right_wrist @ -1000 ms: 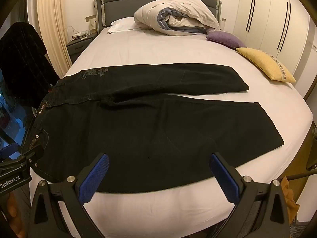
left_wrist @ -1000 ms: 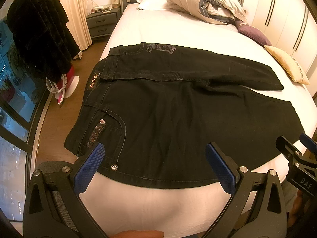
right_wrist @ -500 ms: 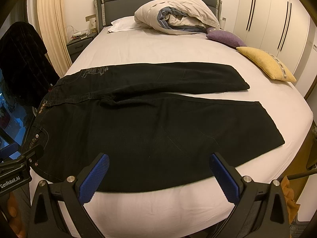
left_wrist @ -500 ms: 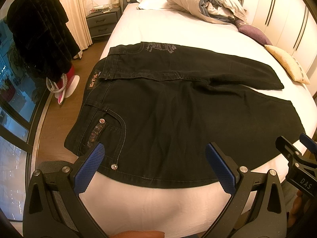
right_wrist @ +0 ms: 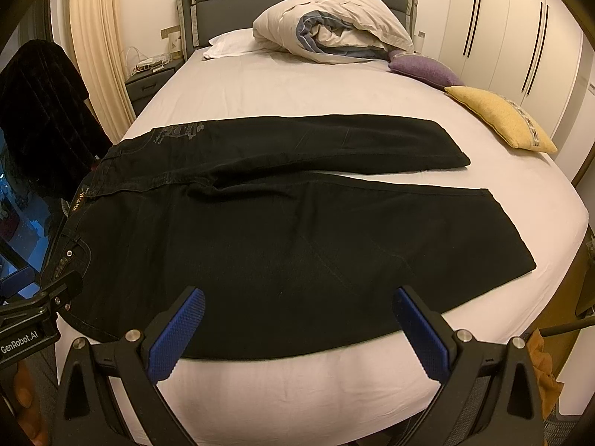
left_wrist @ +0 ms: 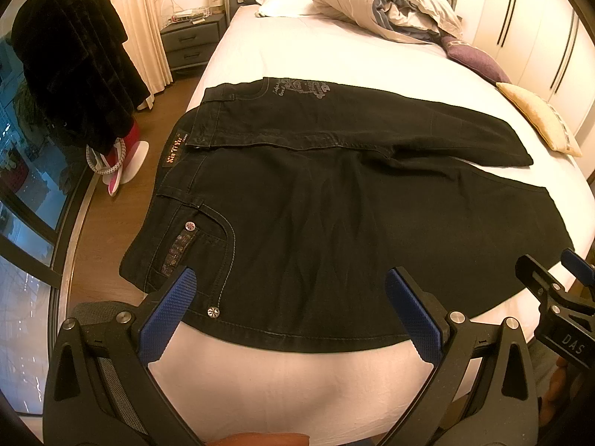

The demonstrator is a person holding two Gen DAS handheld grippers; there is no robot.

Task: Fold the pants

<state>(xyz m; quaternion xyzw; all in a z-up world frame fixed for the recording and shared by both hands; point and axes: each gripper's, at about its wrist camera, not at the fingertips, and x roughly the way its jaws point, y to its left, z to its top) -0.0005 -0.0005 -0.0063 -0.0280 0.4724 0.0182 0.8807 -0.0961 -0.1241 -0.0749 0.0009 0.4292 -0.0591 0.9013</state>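
Observation:
Black jeans point(left_wrist: 316, 215) lie flat on the white bed point(left_wrist: 297, 383), waistband at the left, both legs running right; the far leg lies slightly apart from the near one. They also show in the right wrist view point(right_wrist: 279, 230). My left gripper point(left_wrist: 293, 304) is open and empty, hovering above the near hem side by the front pocket. My right gripper point(right_wrist: 297, 319) is open and empty, above the near edge of the near leg. Each gripper shows at the edge of the other's view.
A rolled duvet point(right_wrist: 334, 26), a white pillow, a purple cushion point(right_wrist: 424, 67) and a yellow cushion point(right_wrist: 498, 115) lie at the bed's far end and right side. A dark coat point(left_wrist: 74, 74) hangs left, over wooden floor. A nightstand point(left_wrist: 189, 41) stands by the headboard.
Almost nothing has changed; both grippers stay open, with only a slight drift of the views toward the jeans.

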